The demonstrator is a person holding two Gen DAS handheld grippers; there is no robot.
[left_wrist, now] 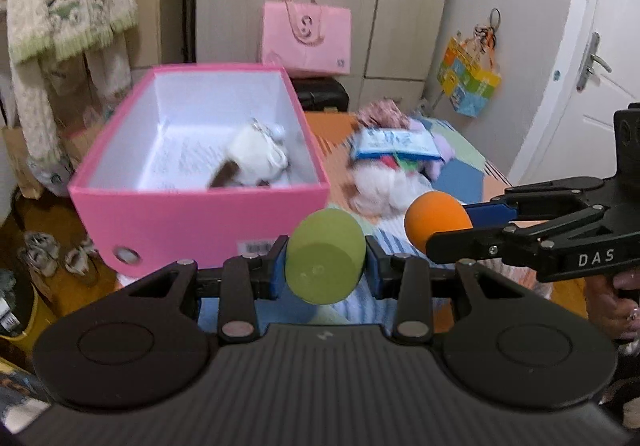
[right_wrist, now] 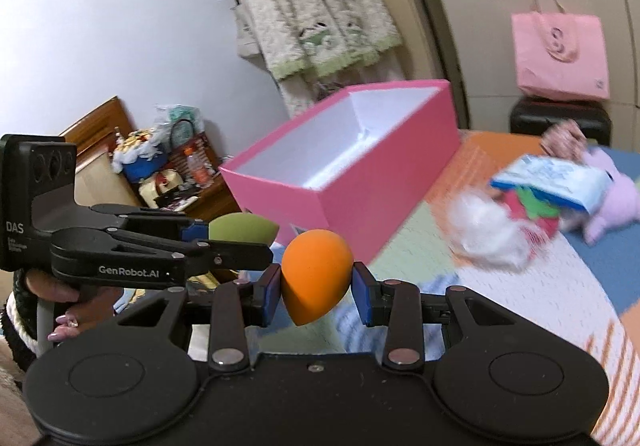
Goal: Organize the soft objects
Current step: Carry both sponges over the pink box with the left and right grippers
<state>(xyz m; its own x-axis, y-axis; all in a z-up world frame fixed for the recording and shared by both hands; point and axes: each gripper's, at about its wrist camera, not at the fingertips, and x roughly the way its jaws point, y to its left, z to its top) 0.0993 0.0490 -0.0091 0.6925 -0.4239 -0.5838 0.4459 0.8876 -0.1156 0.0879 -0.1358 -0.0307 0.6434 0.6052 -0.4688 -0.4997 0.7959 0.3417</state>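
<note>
Only the left wrist view shows the white plush toy (left_wrist: 256, 158) inside the pink cardboard box (left_wrist: 200, 222). The left gripper (left_wrist: 325, 266) pinches an olive-green foam egg sponge (left_wrist: 325, 262), and the right gripper (right_wrist: 316, 288) pinches an orange foam egg sponge (right_wrist: 314, 278) (both held near the box's closest corner).

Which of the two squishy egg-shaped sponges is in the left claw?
The green sponge is in the left claw, pinched between its blue pads. The orange sponge sits in the right claw.

2 sponges (left_wrist: 326, 256), 1 pink box (left_wrist: 192, 222), 1 pink bag (left_wrist: 306, 40)
</note>
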